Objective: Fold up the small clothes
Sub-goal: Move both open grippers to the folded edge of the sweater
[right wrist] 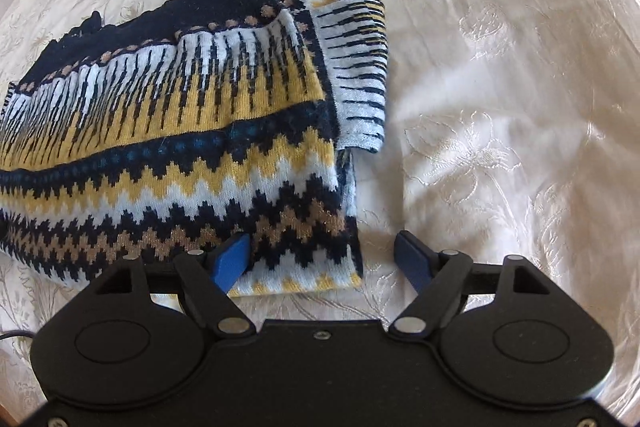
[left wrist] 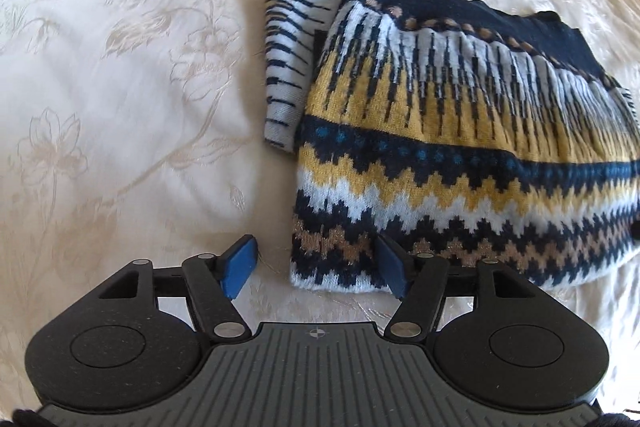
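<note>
Sweater (left wrist: 460,147): patterned knit in navy, yellow, white and tan; lies partly folded on the bed (left wrist: 120,107), navy collar end far from both cameras, zigzag hem end nearest.
Sleeves: turned in over the body; one striped sleeve (left wrist: 286,67) pokes out along the side edge, so the shape is narrowed for a crosswise fold.
Bed: cream floral cover, soft and slightly rumpled; serves as the folding surface.
Left hand-held gripper (left wrist: 316,267): spread wide, holds nothing; straddles the near left hem corner, right finger over the knit, left finger over bare cover.
Right hand-held gripper (right wrist: 324,259): likewise wide apart and unloaded; straddles the near right hem corner, left finger over the knit, right finger beside it.
Contact: cannot tell whether either finger presses the cloth or merely hovers.
Placement, judged: both set at the hem corners, probably to pinch them and carry the hem toward the collar.
Risk, judged: loose sleeve may slip out when lifted.
</note>
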Demonstrator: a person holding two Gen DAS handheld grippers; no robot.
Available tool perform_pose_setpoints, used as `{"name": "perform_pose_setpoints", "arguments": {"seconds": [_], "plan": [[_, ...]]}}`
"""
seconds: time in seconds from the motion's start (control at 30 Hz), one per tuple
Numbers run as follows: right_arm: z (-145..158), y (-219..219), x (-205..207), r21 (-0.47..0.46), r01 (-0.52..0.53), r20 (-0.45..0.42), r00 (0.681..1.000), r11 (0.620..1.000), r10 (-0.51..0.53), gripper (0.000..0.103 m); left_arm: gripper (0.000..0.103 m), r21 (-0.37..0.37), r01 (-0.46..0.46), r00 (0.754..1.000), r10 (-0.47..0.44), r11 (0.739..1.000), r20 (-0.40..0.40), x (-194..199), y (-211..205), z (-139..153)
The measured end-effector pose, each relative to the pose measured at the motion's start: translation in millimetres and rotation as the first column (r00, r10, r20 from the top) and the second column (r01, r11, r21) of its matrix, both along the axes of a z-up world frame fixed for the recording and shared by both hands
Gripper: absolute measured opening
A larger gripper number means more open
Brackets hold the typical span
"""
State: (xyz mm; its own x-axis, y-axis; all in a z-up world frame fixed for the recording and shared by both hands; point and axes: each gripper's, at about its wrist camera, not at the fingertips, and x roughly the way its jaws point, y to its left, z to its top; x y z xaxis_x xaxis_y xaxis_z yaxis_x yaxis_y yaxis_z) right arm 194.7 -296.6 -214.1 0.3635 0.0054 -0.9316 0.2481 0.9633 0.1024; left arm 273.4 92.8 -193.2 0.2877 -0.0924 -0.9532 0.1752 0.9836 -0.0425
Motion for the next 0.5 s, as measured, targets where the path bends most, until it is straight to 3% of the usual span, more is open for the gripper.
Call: {"name": "perform_pose_setpoints", "arguments": {"seconds": [0.17, 0.27, 0.5], "plan": [[-3.6, 6.9, -6.3, 0.025, -0.001, -0.003, 1.0, 1.0, 0.001, 0.099, 0.085, 0.039, -0.024, 1.0, 0.024, 0.999, 0.005, -1.0, -0.2, -3.2], [-5.5, 11.7, -11.9, 0.025, -0.011, -0.008, 1.0, 1.0, 0.011, 0.103, 0.099, 0.044, -0.046, 0.999, 0.046, 0.998, -0.005, -0.2, 1.0, -8.2], [-5.4, 13.6, -10.5, 0.021, -0.01, 0.001, 1.0, 1.0, 0.01, 0.103, 0.103, 0.033, -0.063, 0.998, 0.064, 0.997, -0.013, -0.2, 7.2, -12.5]]}}
